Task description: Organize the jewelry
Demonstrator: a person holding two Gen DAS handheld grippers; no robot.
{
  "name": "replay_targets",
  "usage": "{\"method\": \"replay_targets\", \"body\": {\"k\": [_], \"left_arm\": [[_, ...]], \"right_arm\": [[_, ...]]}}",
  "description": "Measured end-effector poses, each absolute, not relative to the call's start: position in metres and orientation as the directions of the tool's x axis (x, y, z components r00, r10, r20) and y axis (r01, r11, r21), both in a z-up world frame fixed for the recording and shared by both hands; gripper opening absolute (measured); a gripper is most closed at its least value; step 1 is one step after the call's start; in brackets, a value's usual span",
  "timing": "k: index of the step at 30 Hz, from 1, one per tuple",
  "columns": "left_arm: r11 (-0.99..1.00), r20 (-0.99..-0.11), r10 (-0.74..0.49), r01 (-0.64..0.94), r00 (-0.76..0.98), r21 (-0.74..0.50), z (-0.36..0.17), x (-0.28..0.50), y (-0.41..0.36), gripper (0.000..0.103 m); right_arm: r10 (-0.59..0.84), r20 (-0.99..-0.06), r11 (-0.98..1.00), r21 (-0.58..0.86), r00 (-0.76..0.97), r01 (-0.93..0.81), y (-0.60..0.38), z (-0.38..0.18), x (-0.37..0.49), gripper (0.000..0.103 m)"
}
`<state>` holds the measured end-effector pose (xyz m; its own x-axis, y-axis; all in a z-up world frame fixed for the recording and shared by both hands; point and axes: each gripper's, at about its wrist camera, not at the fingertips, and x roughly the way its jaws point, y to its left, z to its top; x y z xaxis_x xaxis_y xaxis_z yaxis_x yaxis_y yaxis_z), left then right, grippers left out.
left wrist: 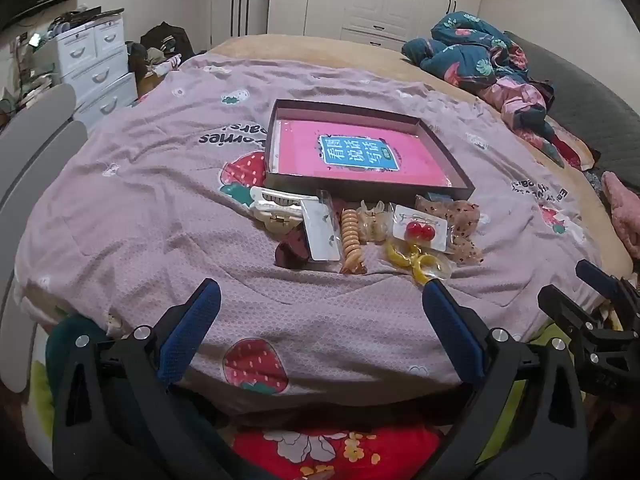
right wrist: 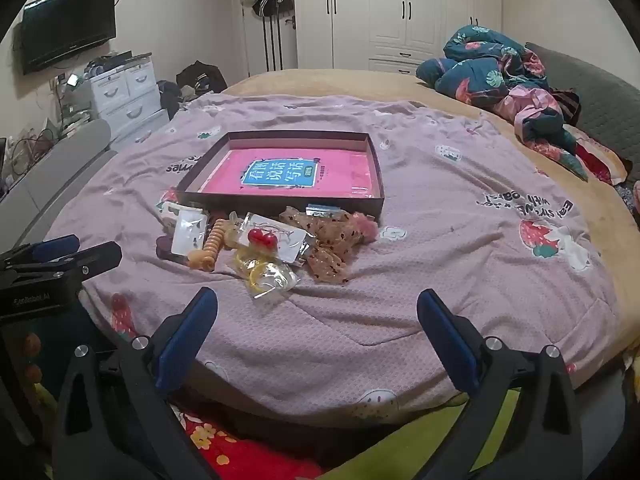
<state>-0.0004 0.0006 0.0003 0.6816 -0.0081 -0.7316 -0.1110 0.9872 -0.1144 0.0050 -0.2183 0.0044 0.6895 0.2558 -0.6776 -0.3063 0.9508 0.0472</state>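
A flat box holds a pink book. It sits on a purple blanket on a bed, near white drawers. The left gripper and right gripper are both spread wide, holding nothing

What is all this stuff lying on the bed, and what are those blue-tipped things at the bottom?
Shallow dark cardboard box: one, dark brown, mid-bed, holding a pink booklet.
White plastic claw clip: one, left end of the pile.
Dark maroon hair clip: one, just in front of the white one.
Clear packet on a white card: one, beside the clips.
Tan spiral hair tie: one, middle of the pile.
Red cherry earrings on a card: one pair, bagged.
Yellow hoops in a clear bag: two, nearest edge.
Beige dotted fabric scrunchies: bagged, right end.
Lilac strawberry-print blanket: one, under everything.
Left tool: blue pads, open.
Right tool: blue pads, open.
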Motion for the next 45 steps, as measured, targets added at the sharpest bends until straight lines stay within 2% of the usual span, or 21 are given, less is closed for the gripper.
{"method": "replay_targets", "body": {"k": [45], "left_arm": [[0.986, -0.714, -0.005, -0.115, 0.700, -0.119, 0.010, -0.006, 0.008, 0.095]], "right_arm": [[0.273, -0.672, 0.947, 0.060, 0.688, -0.317, -0.217, 0.010, -0.004, 0.099]]}}
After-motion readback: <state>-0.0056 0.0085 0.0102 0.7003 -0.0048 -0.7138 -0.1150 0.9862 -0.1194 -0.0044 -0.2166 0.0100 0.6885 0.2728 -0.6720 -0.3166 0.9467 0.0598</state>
